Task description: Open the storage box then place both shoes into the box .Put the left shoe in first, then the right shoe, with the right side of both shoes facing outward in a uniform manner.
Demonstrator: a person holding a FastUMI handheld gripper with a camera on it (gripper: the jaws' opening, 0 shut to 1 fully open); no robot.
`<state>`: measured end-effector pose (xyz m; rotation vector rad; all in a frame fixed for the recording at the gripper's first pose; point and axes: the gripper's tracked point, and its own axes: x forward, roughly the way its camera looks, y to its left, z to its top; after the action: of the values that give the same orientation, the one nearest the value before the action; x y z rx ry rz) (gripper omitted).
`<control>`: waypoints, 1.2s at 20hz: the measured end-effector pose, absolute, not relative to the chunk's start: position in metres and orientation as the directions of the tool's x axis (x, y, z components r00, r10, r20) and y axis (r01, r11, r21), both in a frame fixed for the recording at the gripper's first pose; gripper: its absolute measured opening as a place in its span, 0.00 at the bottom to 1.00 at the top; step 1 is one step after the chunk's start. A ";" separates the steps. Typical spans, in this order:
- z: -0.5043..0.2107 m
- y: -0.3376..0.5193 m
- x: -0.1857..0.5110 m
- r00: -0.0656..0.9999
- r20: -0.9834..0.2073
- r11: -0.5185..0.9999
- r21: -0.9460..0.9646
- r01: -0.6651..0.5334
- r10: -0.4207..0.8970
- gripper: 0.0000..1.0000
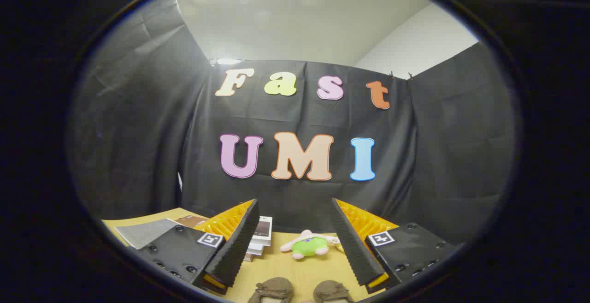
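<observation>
while the gripper (295,229) hangs with fingers spread wide and empty above the table (276,266), both shoes (302,291) sit at its near edge below them, so a blind descent risks grabbing the wrong shoe first.

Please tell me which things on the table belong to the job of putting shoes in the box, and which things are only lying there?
For the job:
- the two shoes, side by side on the table between the fingers
- the gripper, its fingers open and holding nothing

Just lying about:
- plush toy, beyond the shoes
- stack of booklets, beside the toy
- grey sheet, off to the side
</observation>
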<state>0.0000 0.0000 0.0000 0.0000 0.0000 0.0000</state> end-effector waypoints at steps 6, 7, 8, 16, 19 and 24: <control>-0.005 -0.006 -0.003 1.000 -0.023 1.000 0.025 0.015 -0.014 0.98; -0.005 -0.006 -0.003 1.000 -0.028 0.999 0.030 0.014 -0.013 0.98; -0.006 -0.007 -0.003 0.999 -0.031 0.999 0.033 0.015 -0.014 0.98; -0.014 0.001 -0.008 0.999 -0.045 1.000 0.006 -0.009 0.009 0.98; -0.017 0.005 -0.009 0.998 -0.054 1.000 0.022 -0.017 0.018 0.98; -0.028 0.018 -0.011 0.994 -0.092 0.997 0.060 -0.046 0.051 0.98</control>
<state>-0.0115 0.0179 -0.0285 0.0576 0.0938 0.0487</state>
